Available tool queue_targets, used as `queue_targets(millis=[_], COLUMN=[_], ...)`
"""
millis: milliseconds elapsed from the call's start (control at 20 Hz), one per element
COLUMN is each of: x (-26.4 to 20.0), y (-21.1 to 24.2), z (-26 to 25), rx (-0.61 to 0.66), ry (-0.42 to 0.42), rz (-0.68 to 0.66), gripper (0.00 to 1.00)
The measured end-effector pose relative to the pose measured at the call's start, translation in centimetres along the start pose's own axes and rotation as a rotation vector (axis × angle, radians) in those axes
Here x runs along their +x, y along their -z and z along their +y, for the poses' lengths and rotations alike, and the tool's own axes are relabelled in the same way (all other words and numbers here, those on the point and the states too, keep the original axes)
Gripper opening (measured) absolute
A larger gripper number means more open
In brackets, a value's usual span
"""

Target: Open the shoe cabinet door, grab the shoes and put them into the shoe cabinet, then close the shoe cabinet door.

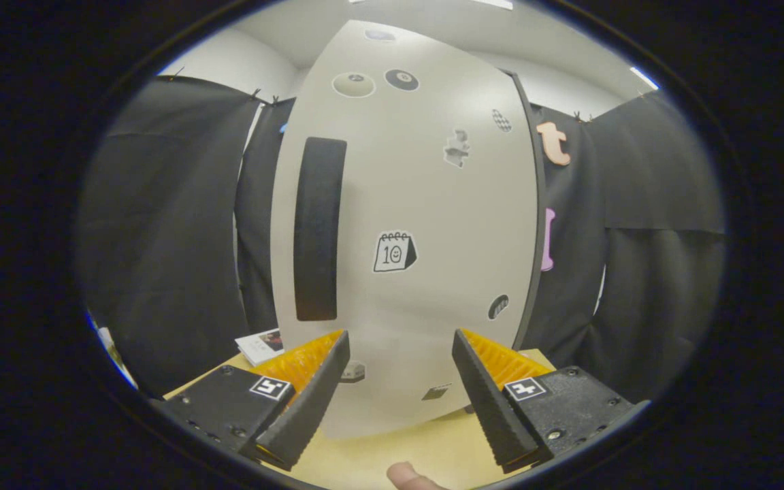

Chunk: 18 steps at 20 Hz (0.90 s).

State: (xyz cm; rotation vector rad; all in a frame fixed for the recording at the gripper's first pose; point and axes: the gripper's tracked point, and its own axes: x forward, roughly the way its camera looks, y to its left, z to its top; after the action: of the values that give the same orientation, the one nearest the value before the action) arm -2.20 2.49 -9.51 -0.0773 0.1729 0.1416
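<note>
We hold the claw (400,354) with fingers apart, empty. The pale grey shoe cabinet door (426,224), closed, stands just ahead; its tall black handle (319,228) sits ahead-left. Risk: fingers may slip off the handle if misaligned.

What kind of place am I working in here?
Likely a staged test booth, not a home: black cloth walls, a shoe cabinet on a wooden table. The open gripper faces its shut door.

The gripper (400,371) holds its fingers (310,388) spread and empty; just beyond them the shoe cabinet door (426,204) stands closed on the desk (392,449), its dark handle (317,228) ahead of the left finger.
</note>
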Motion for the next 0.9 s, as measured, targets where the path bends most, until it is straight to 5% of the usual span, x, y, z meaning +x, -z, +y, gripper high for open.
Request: queue_targets(millis=[600,900], x=[-11.2,-14.1], y=[-3.3,-0.7], z=[-2.8,-4.4], rx=[0.027,0.059], ry=[0.008,0.048], rz=[-0.212,-0.157], gripper=[0.99,0.99])
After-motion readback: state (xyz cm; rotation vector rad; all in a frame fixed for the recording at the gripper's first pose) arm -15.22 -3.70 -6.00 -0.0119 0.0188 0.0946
